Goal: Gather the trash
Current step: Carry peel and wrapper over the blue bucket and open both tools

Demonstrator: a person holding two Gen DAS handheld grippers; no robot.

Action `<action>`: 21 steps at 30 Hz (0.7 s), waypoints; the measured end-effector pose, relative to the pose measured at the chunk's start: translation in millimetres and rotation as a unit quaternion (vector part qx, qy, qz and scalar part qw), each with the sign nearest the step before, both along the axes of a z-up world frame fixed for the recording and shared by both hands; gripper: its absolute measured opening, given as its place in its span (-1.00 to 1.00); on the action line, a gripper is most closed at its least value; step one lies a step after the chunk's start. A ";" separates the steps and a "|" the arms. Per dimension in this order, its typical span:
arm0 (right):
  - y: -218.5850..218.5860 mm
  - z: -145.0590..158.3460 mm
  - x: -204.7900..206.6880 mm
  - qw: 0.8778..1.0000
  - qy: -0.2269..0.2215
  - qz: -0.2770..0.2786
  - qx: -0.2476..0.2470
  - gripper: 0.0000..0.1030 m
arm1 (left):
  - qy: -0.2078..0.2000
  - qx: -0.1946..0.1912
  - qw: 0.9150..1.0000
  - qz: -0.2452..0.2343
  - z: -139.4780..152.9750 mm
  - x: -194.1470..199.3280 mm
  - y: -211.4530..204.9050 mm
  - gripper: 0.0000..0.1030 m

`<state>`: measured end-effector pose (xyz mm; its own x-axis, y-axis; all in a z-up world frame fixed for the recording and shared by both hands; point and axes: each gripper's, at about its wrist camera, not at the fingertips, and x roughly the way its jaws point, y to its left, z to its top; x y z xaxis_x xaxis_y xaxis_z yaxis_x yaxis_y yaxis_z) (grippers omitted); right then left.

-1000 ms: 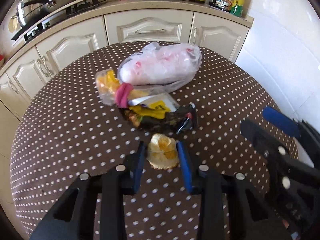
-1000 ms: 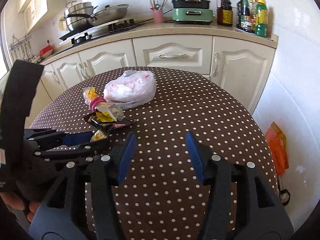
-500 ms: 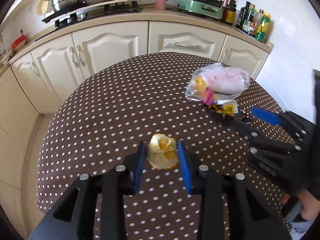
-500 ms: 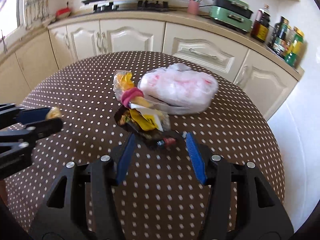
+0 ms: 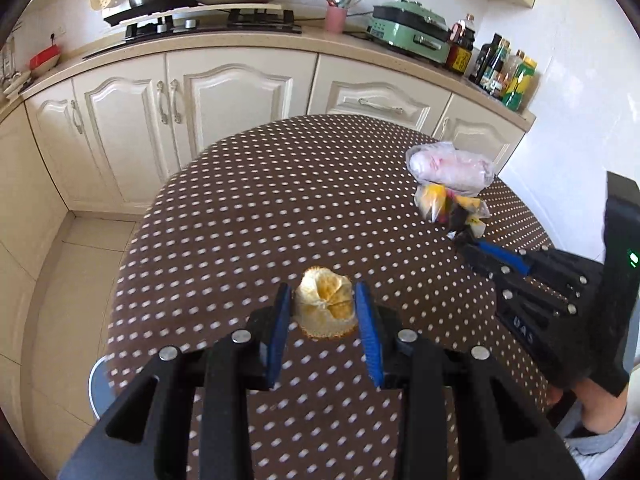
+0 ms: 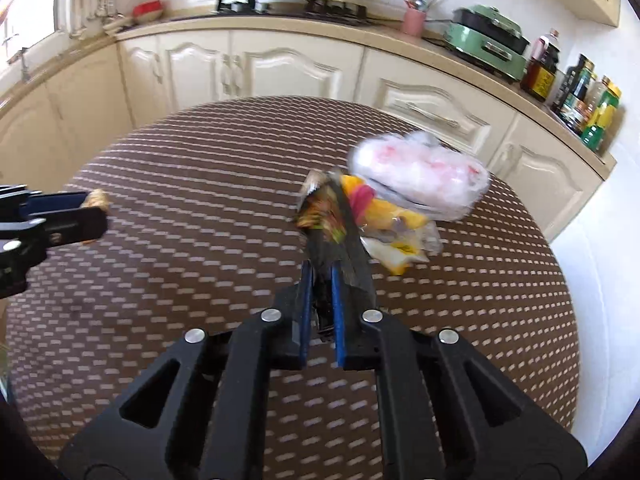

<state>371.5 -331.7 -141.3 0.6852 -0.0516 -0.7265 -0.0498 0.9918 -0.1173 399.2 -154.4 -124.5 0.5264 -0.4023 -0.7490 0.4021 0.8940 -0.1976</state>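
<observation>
While the left gripper (image 5: 324, 312) clamps a crumpled paper cup (image 5: 325, 307), the right gripper (image 6: 320, 280) pinches a dark wrapper (image 6: 332, 220) beside bags (image 6: 420, 176); the table (image 6: 180, 184) is bare leftward to its edge.

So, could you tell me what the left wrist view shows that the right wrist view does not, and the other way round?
Only the left wrist view shows the left gripper head-on, its pads against a crumpled yellowish paper cup, plus floor tiles and a grey sleeve.

Only the right wrist view shows the right gripper from behind, shut on a dark snack wrapper, and utensils hanging by a window.

Both share the dotted brown table, the pink-white plastic bag, the yellow wrappers and the counter with its green appliance.
</observation>
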 end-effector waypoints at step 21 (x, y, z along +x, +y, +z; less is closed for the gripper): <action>271.2 25.9 -8.8 0.976 -0.009 0.215 0.029 -0.87 | -0.001 -0.044 0.986 0.161 -19.6 -46.2 253.9 -0.38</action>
<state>362.7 -60.5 -115.4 0.6472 0.2839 -0.7075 -0.4609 0.8849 -0.0665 353.0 99.5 -144.2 0.6394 -0.2762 -0.7176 0.0998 0.9552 -0.2787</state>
